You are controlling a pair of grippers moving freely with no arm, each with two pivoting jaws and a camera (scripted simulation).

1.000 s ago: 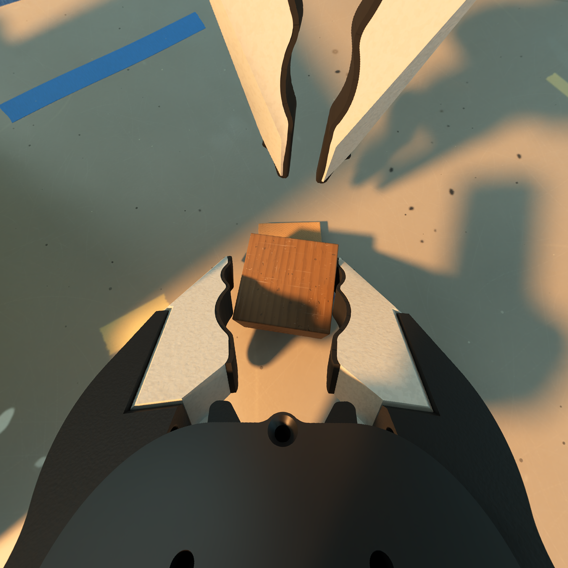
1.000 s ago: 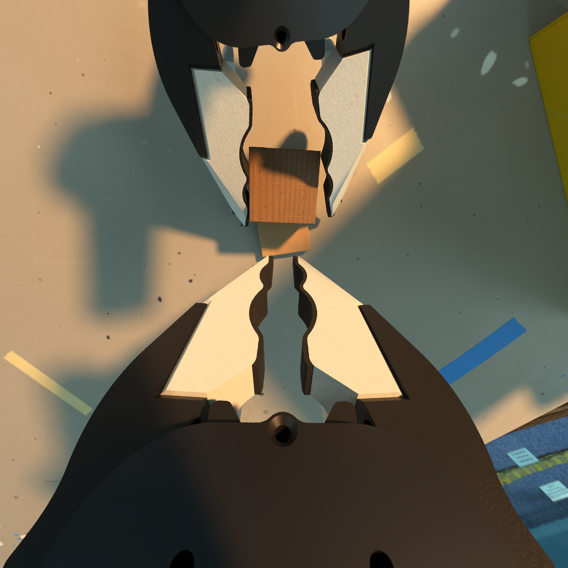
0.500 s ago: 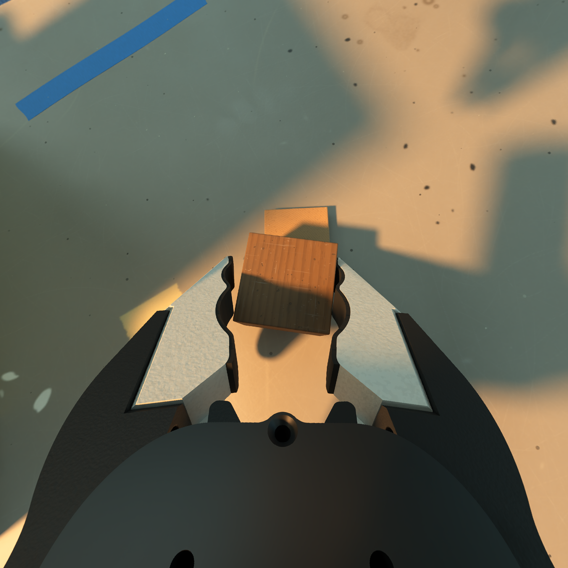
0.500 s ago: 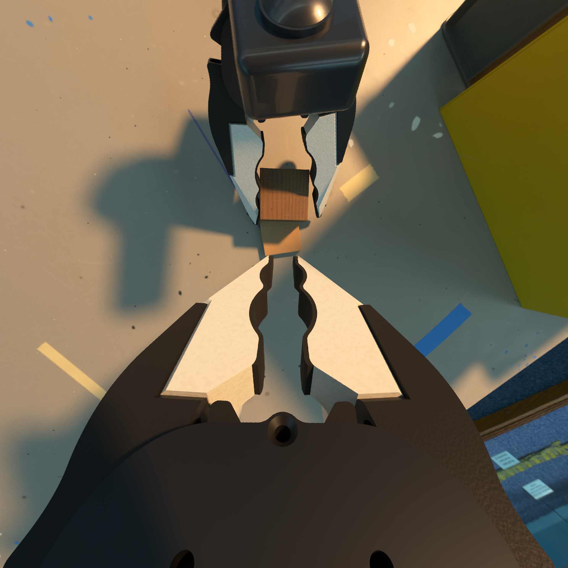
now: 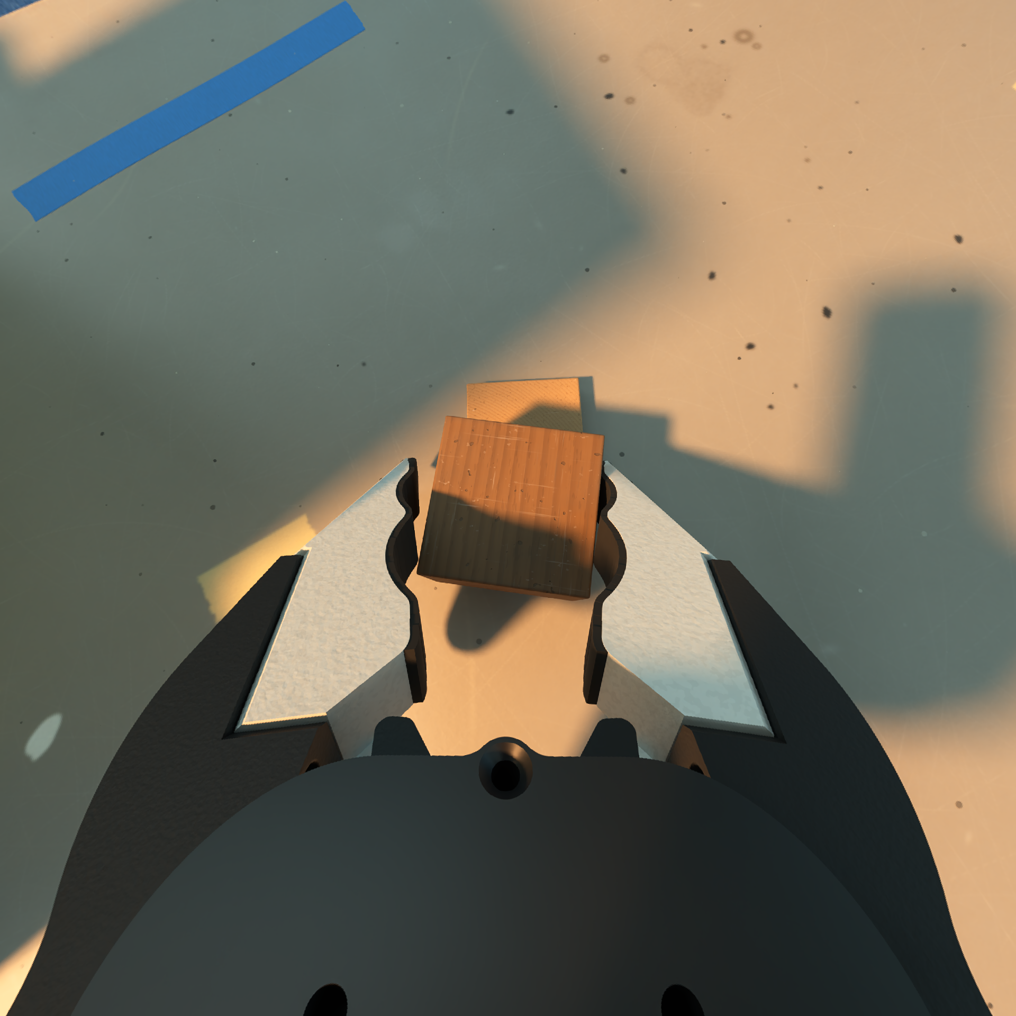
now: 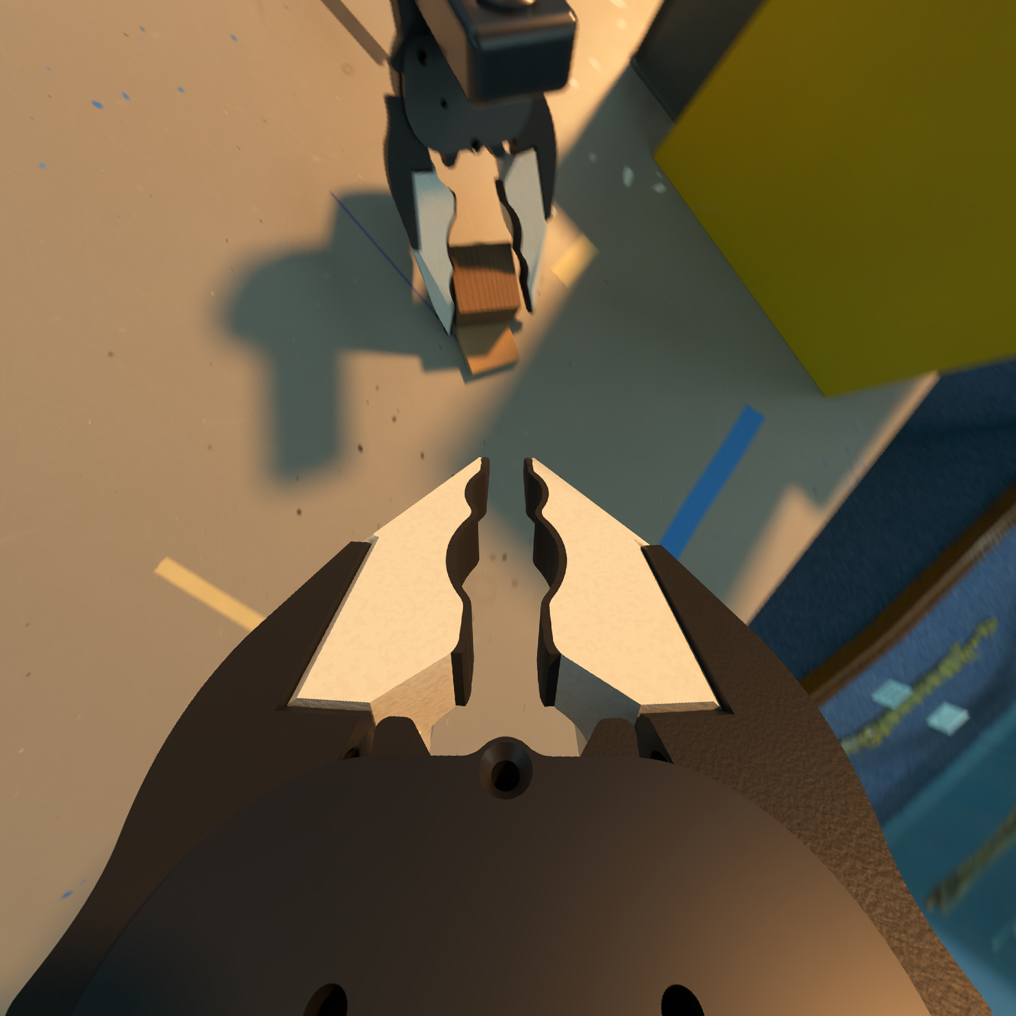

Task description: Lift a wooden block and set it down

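The left gripper (image 5: 508, 467) is clamped on the wooden block (image 5: 511, 506): its two white fingers (image 5: 352, 594) press against the left and right sides of the block, and the block sits a little turned between them. The block is held above the table (image 5: 769, 165); its shadow falls on the surface under it. Just beyond the block, a flat tan square patch (image 5: 522, 398) lies on the table, partly covered by the block from this view.

In the right wrist view, the left gripper (image 6: 489, 321) with the block (image 6: 485, 288) is seen farther off, and the tan patch (image 6: 492, 354) is directly under its tips. The right gripper (image 6: 504, 459) holds nothing; its fingers stand close together with only a narrow gap between them. It is well apart from the block, and the table between the two grippers is bare.

A blue tape strip (image 5: 187, 110) lies on the table well away from the block, toward the far left in the left wrist view. In the right wrist view, this blue strip (image 6: 712, 481) is close to the table edge on the right side. A large yellow box (image 6: 852, 181) stands near that same side. A thin pale strip (image 6: 209, 591) lies on the table to the left of the right gripper, and a short one (image 6: 574, 258) lies just beside the left gripper.

The tabletop's corners are not visible in either view.
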